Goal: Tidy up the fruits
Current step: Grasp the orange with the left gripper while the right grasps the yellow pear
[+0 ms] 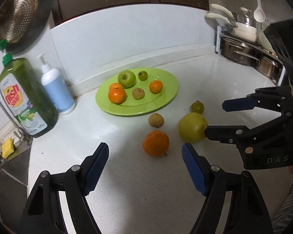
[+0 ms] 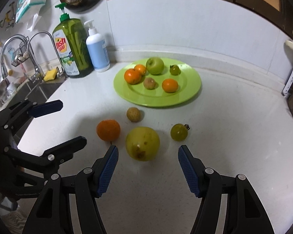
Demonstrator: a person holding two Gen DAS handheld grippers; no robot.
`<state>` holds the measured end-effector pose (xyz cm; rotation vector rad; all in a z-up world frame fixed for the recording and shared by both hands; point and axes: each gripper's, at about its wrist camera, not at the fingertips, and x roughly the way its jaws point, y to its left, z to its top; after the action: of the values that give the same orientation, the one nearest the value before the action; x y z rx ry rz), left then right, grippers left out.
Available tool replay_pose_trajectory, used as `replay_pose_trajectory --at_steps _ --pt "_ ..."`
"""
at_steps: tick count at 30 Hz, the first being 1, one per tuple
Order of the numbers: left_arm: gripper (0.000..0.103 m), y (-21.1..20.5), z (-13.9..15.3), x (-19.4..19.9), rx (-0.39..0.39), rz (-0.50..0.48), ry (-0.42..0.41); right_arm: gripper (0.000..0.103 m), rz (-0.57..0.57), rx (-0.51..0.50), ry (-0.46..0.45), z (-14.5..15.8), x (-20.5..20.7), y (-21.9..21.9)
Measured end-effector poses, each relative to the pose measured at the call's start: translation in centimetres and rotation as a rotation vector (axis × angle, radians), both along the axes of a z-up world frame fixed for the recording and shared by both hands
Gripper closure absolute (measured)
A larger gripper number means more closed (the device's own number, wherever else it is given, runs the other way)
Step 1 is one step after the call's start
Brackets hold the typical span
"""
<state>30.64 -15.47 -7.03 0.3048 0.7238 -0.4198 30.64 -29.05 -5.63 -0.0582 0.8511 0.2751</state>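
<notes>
A lime green plate point(image 1: 162, 99) point(image 2: 185, 95) at the back of the white counter holds a green apple point(image 1: 127, 78), three mandarins, a small brown fruit and a small green tomato. In front of it lie loose an orange point(image 1: 155, 143) point(image 2: 108, 129), a yellow-green apple point(image 1: 192, 127) point(image 2: 142, 143), a brown fruit point(image 1: 156, 120) point(image 2: 133, 114) and a green tomato point(image 1: 197, 107) point(image 2: 178, 132). My left gripper point(image 1: 145, 145) point(image 2: 73, 121) is open, with the orange just ahead of its fingertips. My right gripper point(image 2: 148, 148) point(image 1: 215, 118) is open too, its tips either side of the yellow-green apple, pads clear of it.
A green dish soap bottle point(image 1: 25, 97) and a white pump bottle point(image 1: 56, 89) stand left of the plate. Beyond them are a sink with a tap point(image 2: 35, 44) and a yellow sponge point(image 1: 7, 147). Steel pots on a rack point(image 1: 242, 48) fill the right corner.
</notes>
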Motion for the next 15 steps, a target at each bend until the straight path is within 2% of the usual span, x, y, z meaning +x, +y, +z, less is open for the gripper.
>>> replay_pose_trajectory --at_steps 8,15 --pt "0.037 -0.2 -2.0 1.1 0.002 -0.024 0.035 0.039 0.026 -0.011 0.034 -1.5 0.8 0.8" --pt "0.041 -0.6 -2.8 2.0 -0.028 -0.040 0.056 0.045 0.031 0.006 0.061 -2.1 1.8 1.0"
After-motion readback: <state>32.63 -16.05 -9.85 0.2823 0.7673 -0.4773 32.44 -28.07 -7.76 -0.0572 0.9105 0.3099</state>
